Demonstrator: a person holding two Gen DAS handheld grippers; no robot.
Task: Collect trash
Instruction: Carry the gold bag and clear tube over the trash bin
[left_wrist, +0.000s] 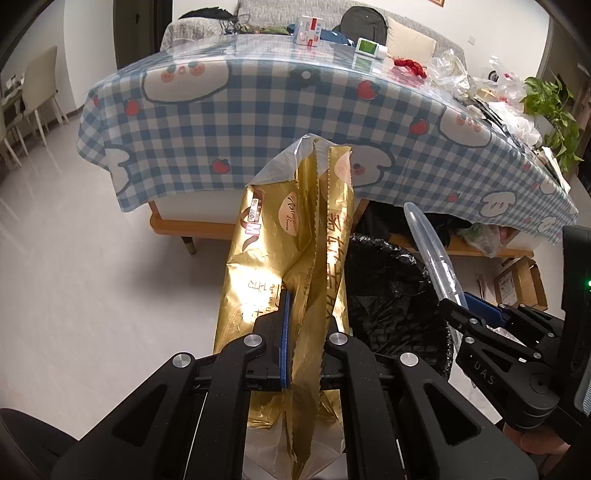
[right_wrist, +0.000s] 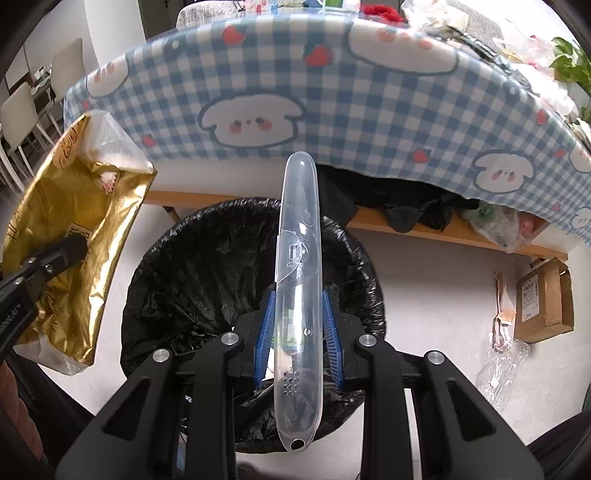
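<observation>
Right up close, the left gripper (left_wrist: 301, 332) is pinching a gold foil bag (left_wrist: 295, 236) flat between its pads, jaws pressed tight together, with the bag sticking up the middle of the left wrist frame. The right gripper (right_wrist: 298, 321) is clamping a clear plastic case (right_wrist: 299, 280) between its blue pads, jaws only a bit apart around it, and the case is running straight up the centre of the right wrist frame.

Just beyond, the bin with the black liner (right_wrist: 207, 266) is sitting on the pale floor (left_wrist: 92, 277), directly under the case; the gold bag is hanging off to the bin's left, over its rim or just outside it, can't tell. There's open floor at lower left, but the checked tablecloth (right_wrist: 369, 92) is overhanging right behind the bin.

Only the right view is showing the full bin mouth, plus a cardboard box (right_wrist: 543, 299) and crinkled clear plastic (right_wrist: 502, 365) at lower right. Only the left view is showing the tabletop clutter (left_wrist: 454, 74) and the sofa at the top.
</observation>
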